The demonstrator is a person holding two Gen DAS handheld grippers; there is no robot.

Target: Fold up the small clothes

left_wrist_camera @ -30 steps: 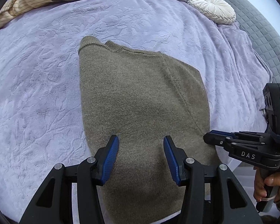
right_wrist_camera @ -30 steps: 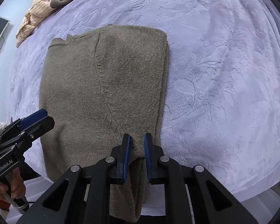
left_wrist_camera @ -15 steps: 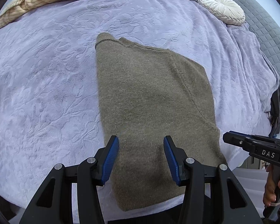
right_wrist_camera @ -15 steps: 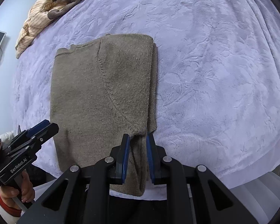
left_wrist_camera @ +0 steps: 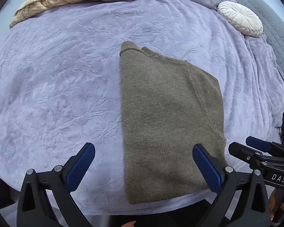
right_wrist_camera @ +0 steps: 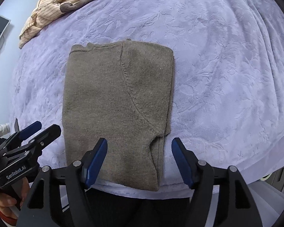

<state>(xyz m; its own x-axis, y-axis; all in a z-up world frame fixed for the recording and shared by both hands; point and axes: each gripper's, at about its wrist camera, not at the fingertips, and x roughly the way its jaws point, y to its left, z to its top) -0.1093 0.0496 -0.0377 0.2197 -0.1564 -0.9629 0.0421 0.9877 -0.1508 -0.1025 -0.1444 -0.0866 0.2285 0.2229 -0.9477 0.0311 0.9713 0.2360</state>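
Both jaw pairs had just opened: left gripper (left_wrist_camera: 143, 167) and right gripper (right_wrist_camera: 139, 159) stood spread and empty above the folded sweater (left_wrist_camera: 168, 117), released at the bed's (left_wrist_camera: 56, 87) near edge; this fold appeared finished.

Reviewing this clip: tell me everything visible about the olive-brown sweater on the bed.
The olive-brown knit sweater lies flat on the lavender embossed bedspread, folded lengthwise into a tall rectangle. A ribbed neckline edge shows at its far end, a curved sleeve seam runs across the top layer, and stacked layers show along the right edge. Its near hem reaches the bed's edge. Nothing grips it: both hand-held grippers hover above, jaws open, having just been opening.
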